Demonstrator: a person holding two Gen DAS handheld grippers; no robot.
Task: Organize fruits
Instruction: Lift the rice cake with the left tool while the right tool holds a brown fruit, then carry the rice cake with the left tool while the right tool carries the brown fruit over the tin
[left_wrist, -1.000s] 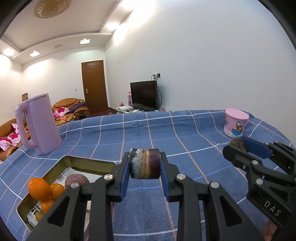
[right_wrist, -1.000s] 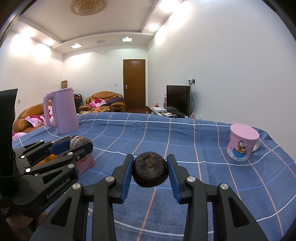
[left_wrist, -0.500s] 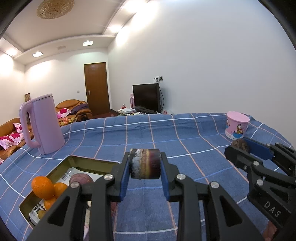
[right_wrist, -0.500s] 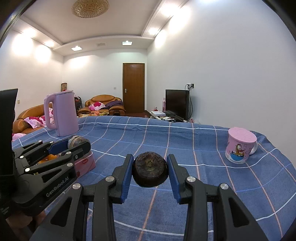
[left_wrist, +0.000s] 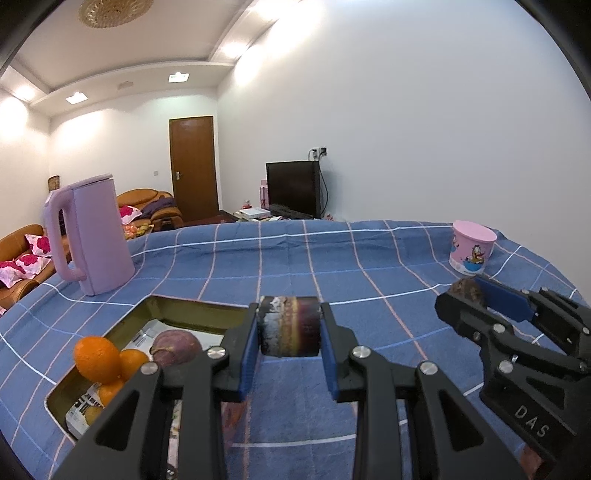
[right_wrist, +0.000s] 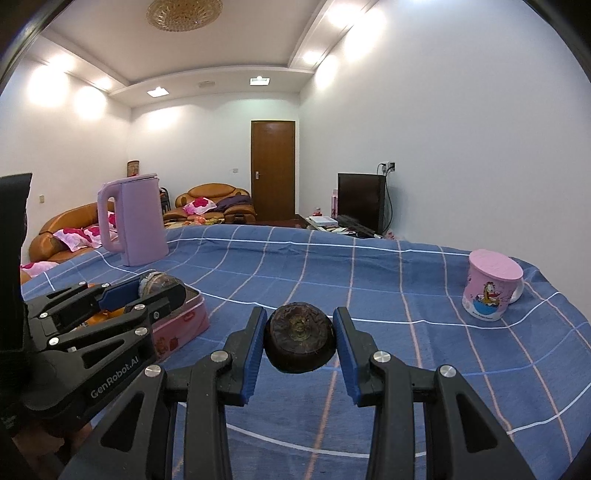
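Left gripper (left_wrist: 289, 334) clamped on dark purple fruit (left_wrist: 289, 326); right gripper (right_wrist: 299, 345) clamped on round dark fruit (right_wrist: 300, 342), above blue-checked bench (right_wrist: 369, 295).

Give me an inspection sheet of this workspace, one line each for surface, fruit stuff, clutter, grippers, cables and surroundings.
Surface: blue checked tablecloth.
Job's things: tin tray holding oranges and a purple fruit.
Clutter: lilac kettle; pink mug.
Grippers: left gripper shut on a dark fruit; right gripper shut on a dark round fruit.
Cables: TV cable at the wall.
Surroundings: sofas, door, television.
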